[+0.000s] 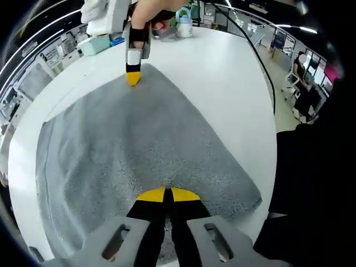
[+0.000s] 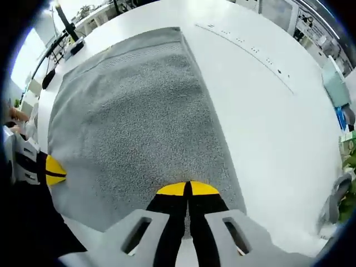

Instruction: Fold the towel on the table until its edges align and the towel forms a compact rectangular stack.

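A grey towel lies flat on the white table; the right gripper view has the same towel stretching away from the camera. My left gripper is shut, its yellow tips resting on the towel near its close edge. My right gripper is also shut, tips down on the towel near a corner. No cloth shows between either pair of jaws. In the left gripper view the right gripper touches the towel's far corner. The left gripper sits at the towel's left edge in the right gripper view.
Bottles and small containers stand at the table's far end, beside a pale teal box. A black cable runs along the table's right edge. Bare white table lies right of the towel. Desks and chairs surround the table.
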Motion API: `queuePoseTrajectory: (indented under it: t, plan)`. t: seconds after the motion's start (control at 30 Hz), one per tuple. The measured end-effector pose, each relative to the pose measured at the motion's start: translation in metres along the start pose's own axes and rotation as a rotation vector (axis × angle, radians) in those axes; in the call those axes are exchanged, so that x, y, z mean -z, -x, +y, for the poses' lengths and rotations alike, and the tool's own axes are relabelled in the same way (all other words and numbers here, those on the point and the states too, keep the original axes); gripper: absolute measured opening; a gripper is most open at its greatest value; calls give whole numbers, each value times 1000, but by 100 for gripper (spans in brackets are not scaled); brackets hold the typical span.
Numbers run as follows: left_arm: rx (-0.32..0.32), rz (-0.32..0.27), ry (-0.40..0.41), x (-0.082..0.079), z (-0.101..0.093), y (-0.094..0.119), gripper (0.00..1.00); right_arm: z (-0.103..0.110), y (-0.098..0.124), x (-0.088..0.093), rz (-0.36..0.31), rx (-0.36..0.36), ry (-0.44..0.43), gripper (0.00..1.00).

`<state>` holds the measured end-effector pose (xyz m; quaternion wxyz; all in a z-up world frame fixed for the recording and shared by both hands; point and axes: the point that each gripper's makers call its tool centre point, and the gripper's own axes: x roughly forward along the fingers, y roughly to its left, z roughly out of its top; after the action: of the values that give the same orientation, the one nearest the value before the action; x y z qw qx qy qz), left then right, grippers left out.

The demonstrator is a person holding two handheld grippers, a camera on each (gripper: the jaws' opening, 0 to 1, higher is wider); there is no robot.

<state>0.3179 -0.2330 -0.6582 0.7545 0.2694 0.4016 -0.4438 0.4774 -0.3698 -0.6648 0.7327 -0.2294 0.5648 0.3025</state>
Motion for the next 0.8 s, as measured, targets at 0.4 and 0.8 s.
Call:
queuePoseTrajectory:
  t: [0.4, 0.8]
  plan:
    - [-6, -23, 22, 5, 0, 4, 2, 8, -1, 1, 148, 51, 145, 0]
    - [16, -19, 57, 8, 1, 6, 2, 9, 3, 10, 177, 105, 265, 0]
